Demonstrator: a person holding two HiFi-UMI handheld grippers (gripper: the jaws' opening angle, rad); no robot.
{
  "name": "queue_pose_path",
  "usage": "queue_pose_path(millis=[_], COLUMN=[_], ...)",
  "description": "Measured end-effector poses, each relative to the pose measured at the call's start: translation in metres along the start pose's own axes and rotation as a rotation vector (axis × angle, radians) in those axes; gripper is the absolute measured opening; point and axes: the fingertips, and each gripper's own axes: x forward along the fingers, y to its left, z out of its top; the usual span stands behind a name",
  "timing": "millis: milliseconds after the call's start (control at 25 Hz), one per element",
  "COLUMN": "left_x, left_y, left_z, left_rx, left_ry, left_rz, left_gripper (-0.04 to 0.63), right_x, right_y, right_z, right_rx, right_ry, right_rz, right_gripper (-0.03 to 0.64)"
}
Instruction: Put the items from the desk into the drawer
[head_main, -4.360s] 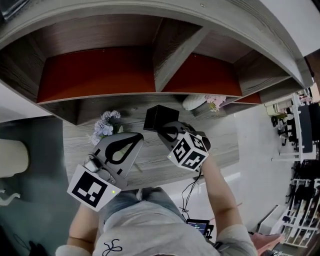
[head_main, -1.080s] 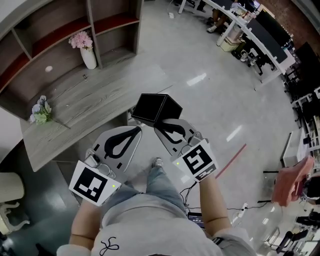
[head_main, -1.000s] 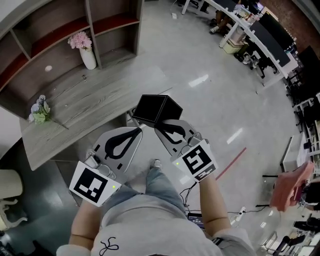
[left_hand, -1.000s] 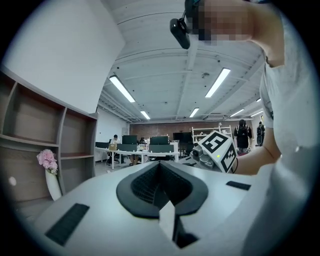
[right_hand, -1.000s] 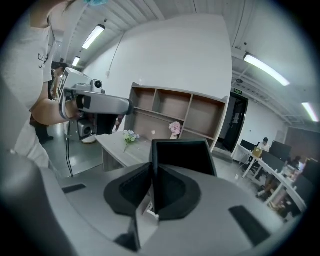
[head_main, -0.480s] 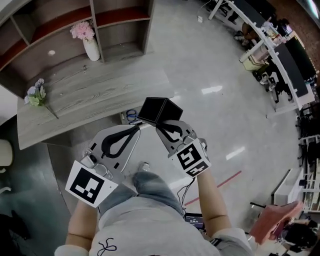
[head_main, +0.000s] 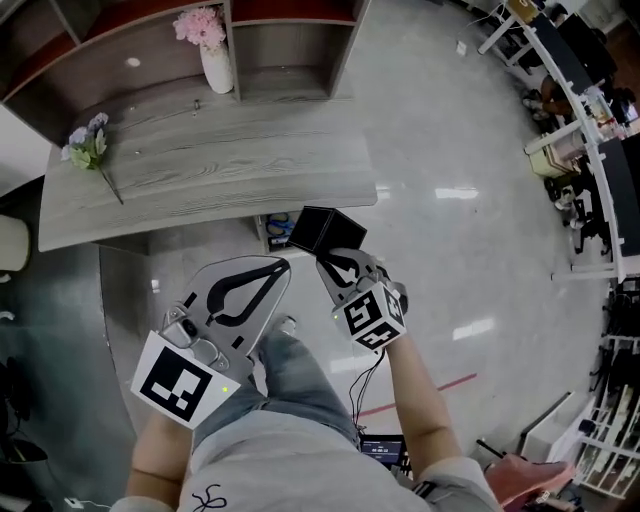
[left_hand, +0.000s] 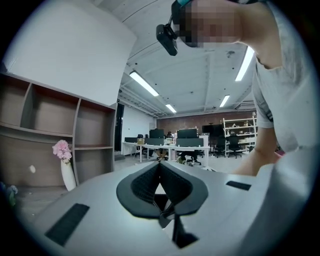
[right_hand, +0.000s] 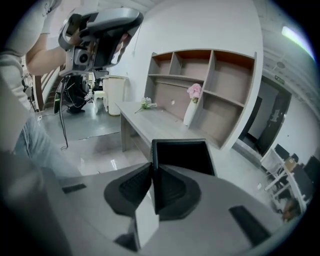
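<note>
The box, pinched by the right gripper, has left the desk and now hangs by the drawer; the left gripper is closed and empty.

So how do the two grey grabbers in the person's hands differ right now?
The grey right gripper is clamped on one wall of an open black box; the grey left gripper holds nothing. The left gripper's jaws meet tip to tip, while the right gripper's are parted by that thin wall. Both are shut and held over the pale glossy floor.
</note>
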Motion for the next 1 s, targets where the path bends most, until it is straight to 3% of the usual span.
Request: queue_pose_path(millis=[400, 1000], left_x=[0.015, 0.028], left_y=[0.024, 0.042], left_z=[-0.020, -0.039], left_rx=[-0.027, -0.063], left_ry=[0.049, 0.065], left_rz=[0.045, 0.073], left_gripper=[0.009, 0.009], right_x=[0.061, 0.100], right_y=[0.010, 0.024], right_z=[-0.040, -0.056], right_rx=[-0.090, -0.400], right_ry=[0.087, 0.154], right_rz=[0.109, 0.152], right_gripper=[0.046, 0.061])
